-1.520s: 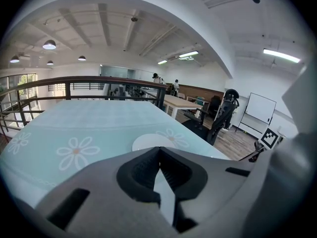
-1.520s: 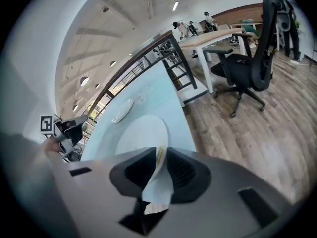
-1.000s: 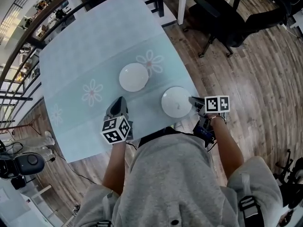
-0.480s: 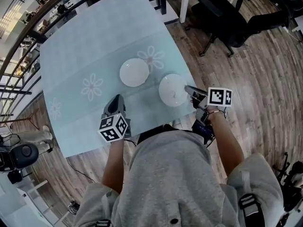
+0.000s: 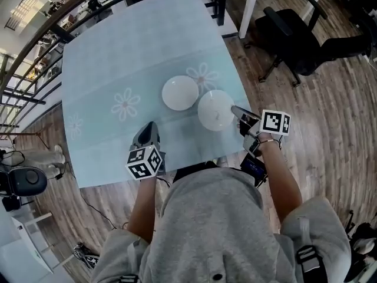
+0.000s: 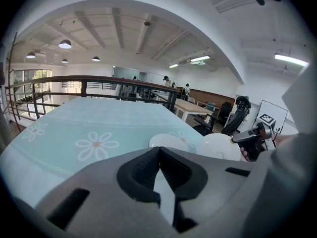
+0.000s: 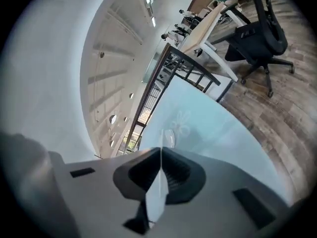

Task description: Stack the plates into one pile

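Person at a table (image 5: 106, 58) covered w/ a pale blue cloth printed w/ white flowers, seen from above, a gripper in each hand. Two white plates were in view. R gripper (image 5: 237, 111) was clamped on the near-right rim of the held plate (image 5: 215, 108). Its own view showed the jaws pinched tight on the thin white edge, w/ the plate seen edge-on. This plate looked raised off the cloth & a bit tilted, near the table's right edge. It sat just beside the second plate (image 5: 180, 93), which lay flat on the cloth next to a flower print, nearer the centre. From above the two rims looked almost touching; couldn't tell if they overlapped. L gripper (image 5: 147, 135) hovered over the near part of the cloth, apart from both plates, jaws closed together w/ nothing btwn them. Black office chair (image 5: 294, 34) stood on the wood floor (image 5: 330, 111) beyond the table's right side.

Step in hand, as judged: the carry, w/ one plate gripped & the other waiting as the base of the pile. Next move prob. calls for shifting the held plate left & away from the person till centred over the second plate. Then level it, lower till it seats & ease the jaws apart. Risk: the grip was on one thin rim only, so the plate could droop or slip. A tilted set-down might clip the lower rim.
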A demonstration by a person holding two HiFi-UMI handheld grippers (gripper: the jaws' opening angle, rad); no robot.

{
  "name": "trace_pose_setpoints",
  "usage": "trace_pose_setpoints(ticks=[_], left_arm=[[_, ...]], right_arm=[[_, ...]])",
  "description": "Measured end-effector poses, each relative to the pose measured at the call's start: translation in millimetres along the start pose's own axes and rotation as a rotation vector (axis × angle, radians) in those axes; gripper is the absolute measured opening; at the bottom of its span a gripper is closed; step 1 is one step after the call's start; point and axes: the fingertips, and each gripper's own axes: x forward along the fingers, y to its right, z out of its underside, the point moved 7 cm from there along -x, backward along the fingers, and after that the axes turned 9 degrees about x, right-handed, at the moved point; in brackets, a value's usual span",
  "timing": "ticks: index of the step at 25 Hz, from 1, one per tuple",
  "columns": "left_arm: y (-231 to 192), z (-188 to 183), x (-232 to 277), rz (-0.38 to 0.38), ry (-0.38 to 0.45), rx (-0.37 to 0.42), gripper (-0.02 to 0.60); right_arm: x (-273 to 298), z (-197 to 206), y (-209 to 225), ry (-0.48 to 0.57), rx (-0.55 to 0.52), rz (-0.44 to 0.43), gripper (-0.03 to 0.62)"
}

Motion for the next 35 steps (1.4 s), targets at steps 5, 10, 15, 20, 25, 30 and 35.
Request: trace_pose_setpoints(ticks=[5, 10, 15, 20, 25, 30, 35], left_arm=[[1.3, 7.7, -9.3, -0.028, 0.001, -0.016, 0.02], [-14.9, 11.7, -17.3, -0.059, -0.003, -0.038, 0.02], [-33.2, 13.6, -21.6, -0.087, -0.013, -0.057, 0.02], [-42.5, 17.6, -22.6, -0.1, -0.024, -0.067, 0.02], [-48.1, 19.8, -18.2, -0.087, -0.039, -0.079, 0.02], [-52.0, 20.2, -13.0, -0.071, -0.04, -0.086, 0.02], [-62.1, 21.5, -5.9, -0.058, -0.045, -0.089, 0.02]], right_arm=[[19.7, -5.0, -10.4, -0.014, 0.003, -0.049, 0.032], [60.8, -6.8, -19.7, -0.035, 0.002, -0.07, 0.032], [99.9, -10.8, -16.6, -0.045, -0.005, -0.041, 0.032], [125.5, -14.6, -9.3, -0.048, 0.016, -0.036, 0.032], [149.7, -13.1, -6.7, -0.043, 0.01, -0.006, 0.032], [164.0, -10.3, 0.9, -0.038, -0.008, 0.063, 0.032], [171.7, -8.8, 7.7, -0.031, -0.055, 0.147, 0.034]])
